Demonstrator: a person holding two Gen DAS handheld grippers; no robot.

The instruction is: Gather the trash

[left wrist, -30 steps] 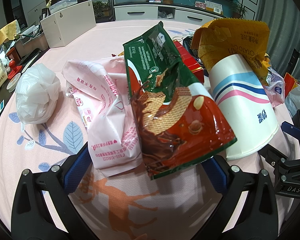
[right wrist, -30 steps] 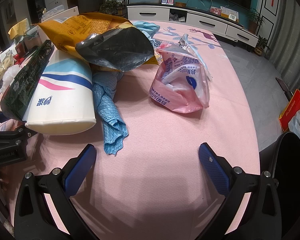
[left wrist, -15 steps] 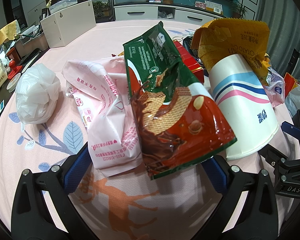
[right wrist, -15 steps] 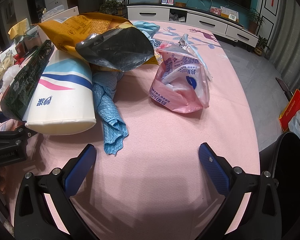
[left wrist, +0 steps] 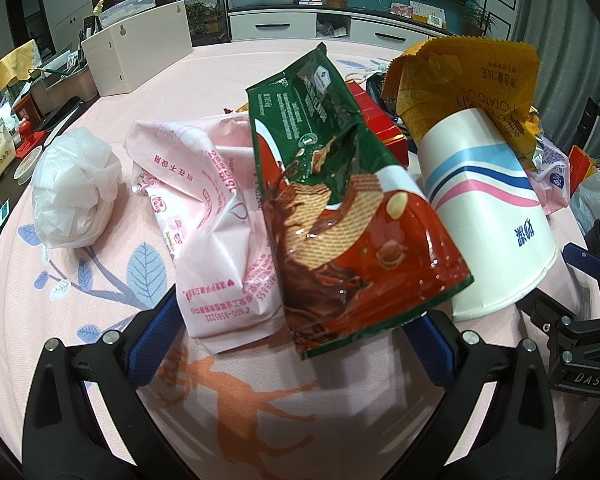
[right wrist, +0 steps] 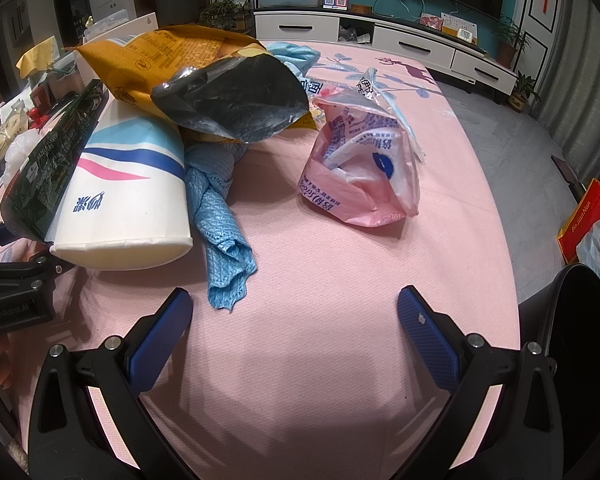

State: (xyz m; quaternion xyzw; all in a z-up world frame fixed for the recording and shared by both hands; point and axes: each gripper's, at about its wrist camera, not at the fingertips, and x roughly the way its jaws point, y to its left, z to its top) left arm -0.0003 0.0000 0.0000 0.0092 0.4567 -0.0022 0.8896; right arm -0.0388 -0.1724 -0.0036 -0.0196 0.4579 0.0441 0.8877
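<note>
Trash is lying heaped across the pink patterned tablecloth (right wrist: 340,360), and both grippers are hanging over it with nothing in them. Biggest of the lot, the white paper bucket with blue and pink stripes (left wrist: 488,216) is lying on its side, rim toward the cameras, with the crumpled yellow potato-chip bag (left wrist: 464,76) leaning over its base. Just beside the bucket, the glossy green-and-red wafer wrapper (left wrist: 340,216) is draping over the pale pink printed plastic bag (left wrist: 216,216), its lower edge reaching down between the blue pads of the left gripper (left wrist: 292,344). That gripper's jaws are standing wide apart, closing on nothing; whether the pads are brushing the wrapper, hard to tell. Off to the side, the balled white plastic bag (left wrist: 74,192) is sitting well apart from the heap. Over on the right wrist view, the right gripper (right wrist: 294,328) is likewise spread wide above bare cloth, empty. Ahead of it, the rumpled blue knitted cloth (right wrist: 224,232) is trailing out from under the bucket, and the small pink-and-white crumpled packet (right wrist: 364,176) is sitting alone, near but not touching.
</note>
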